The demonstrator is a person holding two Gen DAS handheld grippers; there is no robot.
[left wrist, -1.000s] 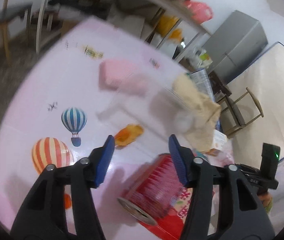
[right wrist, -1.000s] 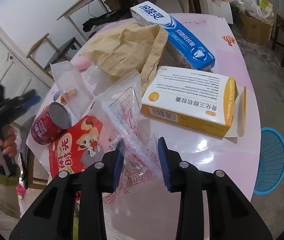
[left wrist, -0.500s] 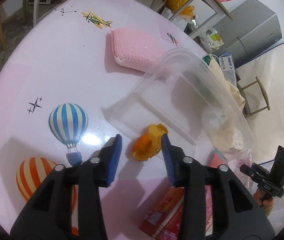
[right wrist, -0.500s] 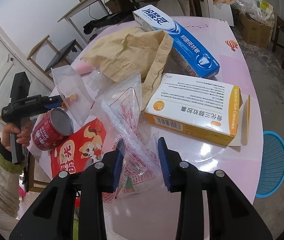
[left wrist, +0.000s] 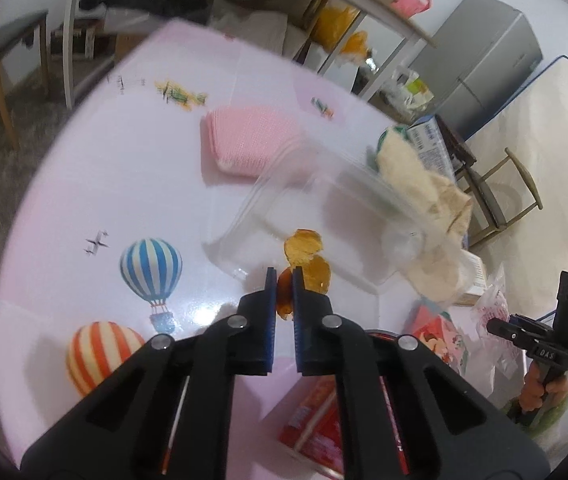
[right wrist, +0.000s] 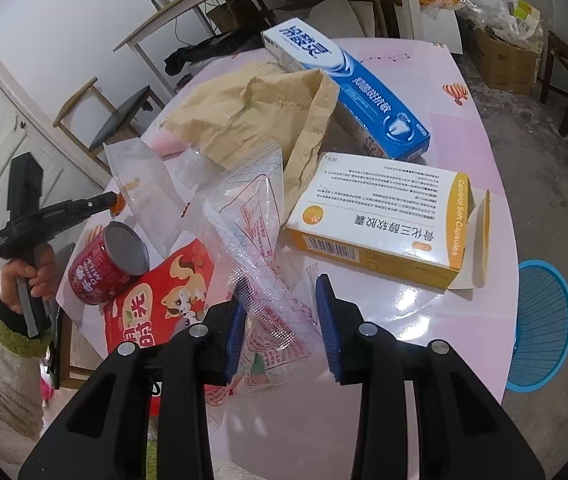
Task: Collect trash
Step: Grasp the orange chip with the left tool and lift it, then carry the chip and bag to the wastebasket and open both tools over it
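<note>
My left gripper (left wrist: 282,276) is shut on an orange peel (left wrist: 312,272) and holds it just above the pink table (left wrist: 123,184), beside a clear plastic box (left wrist: 324,216). In the right wrist view the left gripper (right wrist: 113,201) shows at the left with the peel (right wrist: 117,204) at its tips. My right gripper (right wrist: 279,296) is open, its jaws on either side of a clear printed plastic bag (right wrist: 259,248) lying on the table (right wrist: 484,128).
A red can (right wrist: 109,260), a red snack packet (right wrist: 163,300), a brown paper bag (right wrist: 259,116), a blue toothpaste box (right wrist: 348,92) and a yellow medicine box (right wrist: 384,220) lie on the table. A pink sponge (left wrist: 247,140) sits farther back. A blue bin (right wrist: 544,320) stands on the floor.
My left gripper moved forward over the orange peel, shut on it and lifted it slightly. The right gripper has stayed around the plastic bag.
</note>
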